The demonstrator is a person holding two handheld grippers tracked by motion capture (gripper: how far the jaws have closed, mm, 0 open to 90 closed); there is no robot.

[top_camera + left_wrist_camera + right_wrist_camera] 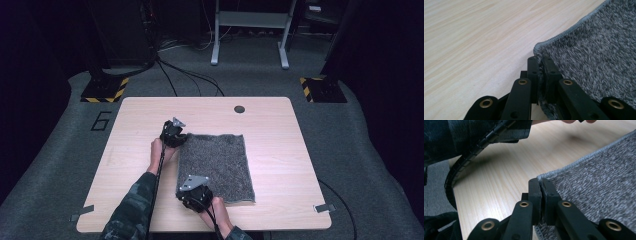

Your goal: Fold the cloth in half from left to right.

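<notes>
While both grippers' fingers [534, 72] pinch its corners, the fuzzy grey towel [215, 165] lies flat.

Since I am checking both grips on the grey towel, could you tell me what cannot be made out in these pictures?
- High view: the left gripper and right gripper bodies cover their jaws and the pinched corners of the grey towel.
- Both gripper views: the towel's underside is hidden by its own pile.
- Right gripper view: the person's sleeve is cut off by the top edge.
</notes>
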